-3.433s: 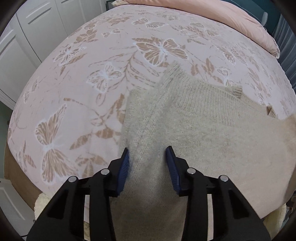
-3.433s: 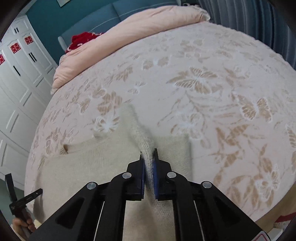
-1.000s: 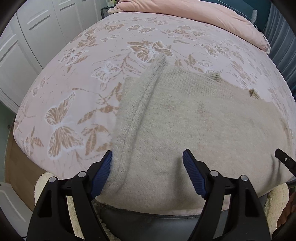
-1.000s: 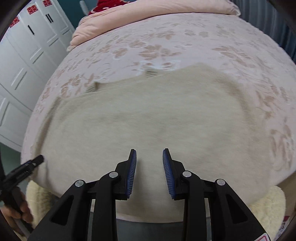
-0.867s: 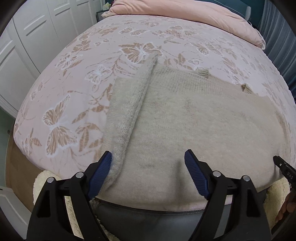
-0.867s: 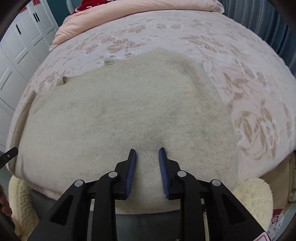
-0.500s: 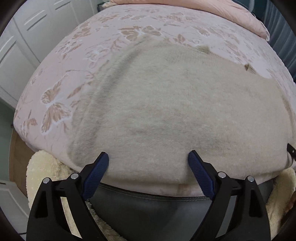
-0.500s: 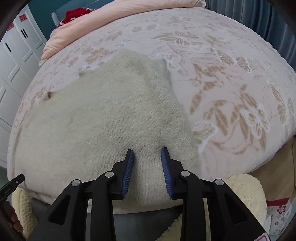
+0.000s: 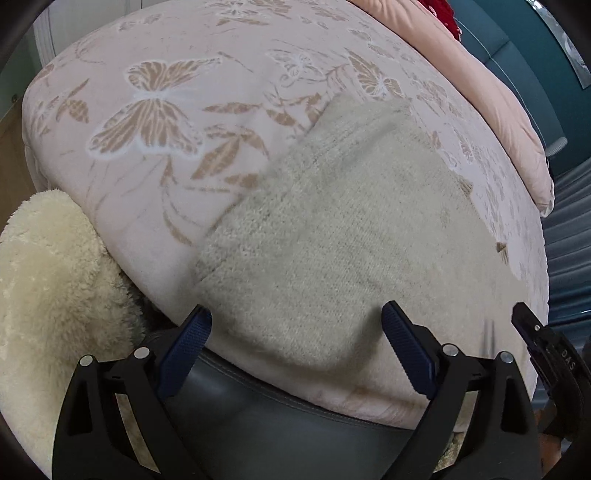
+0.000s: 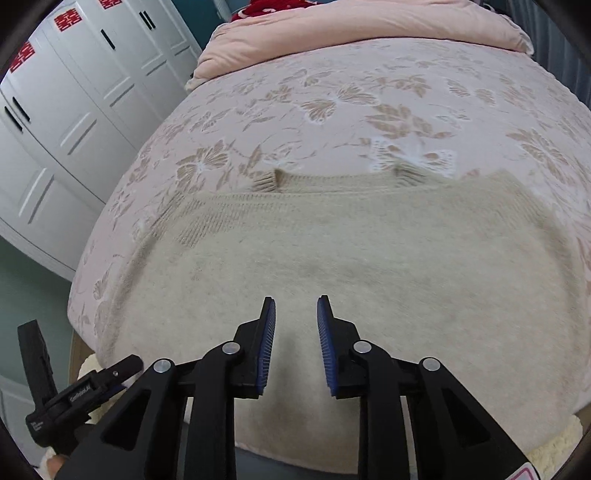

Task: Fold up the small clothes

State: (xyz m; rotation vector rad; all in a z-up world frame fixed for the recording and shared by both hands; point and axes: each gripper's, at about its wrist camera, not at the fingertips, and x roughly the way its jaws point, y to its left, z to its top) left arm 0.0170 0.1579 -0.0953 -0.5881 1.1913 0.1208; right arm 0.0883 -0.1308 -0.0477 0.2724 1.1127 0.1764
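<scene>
The left gripper (image 9: 295, 343) is holding its blue-padded fingers (image 9: 188, 341) spread wide, having just been opening further, with only the near hem of the beige knit sweater (image 9: 343, 236) showing in the gap and no pad pressing on it. The right gripper (image 10: 295, 334) is showing a narrow gap between its fingers (image 10: 267, 343), which have just been closing in; the sweater is lying beyond and below them, and nothing is pinched. Moving outward, the sweater is lying flat on the pink butterfly-print bedspread (image 9: 155, 110), its near hem along the bed edge just ahead of both grippers and its ribbed neckline (image 10: 332, 181) at the far side (so its length is running away from the fingers). Neither gripper looks clearly nearer; each is facing its own end of the hem. A cream fleece throw (image 9: 51, 280) is bunching below the bed edge. Red paper emblems (image 10: 68, 19) are sitting on the white wardrobe doors (image 10: 85, 110), and small lettering on the left gripper's body in the right wrist view is too blurred to read.
</scene>
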